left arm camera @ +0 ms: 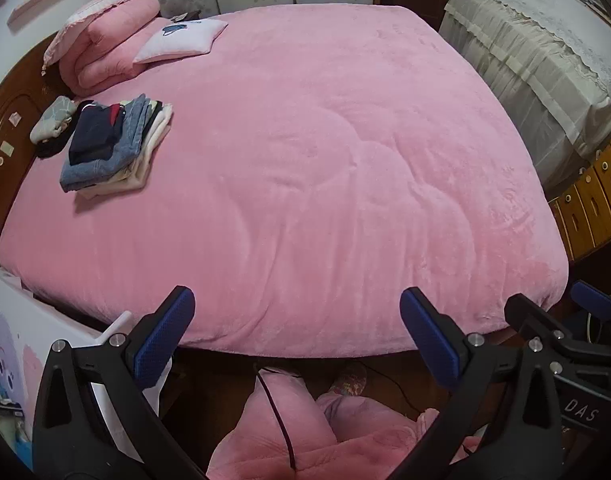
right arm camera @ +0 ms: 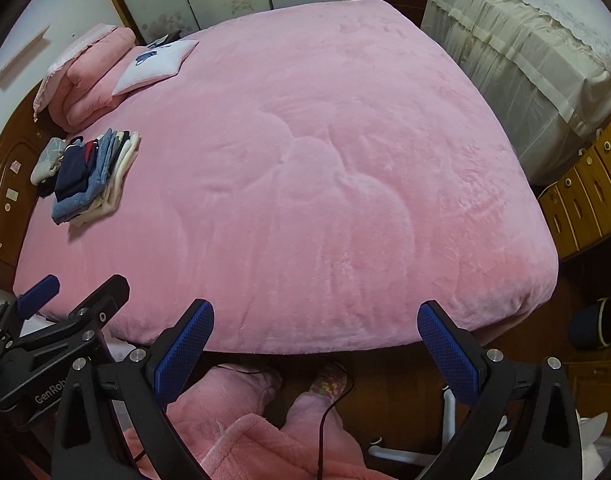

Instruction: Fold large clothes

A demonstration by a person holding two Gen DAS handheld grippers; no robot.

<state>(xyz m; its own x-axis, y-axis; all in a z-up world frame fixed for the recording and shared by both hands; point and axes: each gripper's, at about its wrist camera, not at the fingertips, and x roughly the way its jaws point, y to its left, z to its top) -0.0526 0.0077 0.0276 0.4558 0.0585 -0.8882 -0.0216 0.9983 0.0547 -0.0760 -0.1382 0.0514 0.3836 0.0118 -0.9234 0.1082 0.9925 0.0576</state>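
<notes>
Beside the headboard (left arm camera: 9, 128), folded clothes (left arm camera: 113, 148), pillow (left arm camera: 181, 40), rolled quilt (left arm camera: 105, 36).

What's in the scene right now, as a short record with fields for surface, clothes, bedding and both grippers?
surface: pink plush bed cover, smooth, nothing spread on it
clothes: folded stack, navy on denim on cream, near the wooden headboard
bedding: folded pink quilt beside small white cushion
left gripper: open, empty
right gripper: open, empty

"DAS" on right tongs (left arm camera: 585, 312); "GenRob" on left tongs (right arm camera: 73, 296).
</notes>
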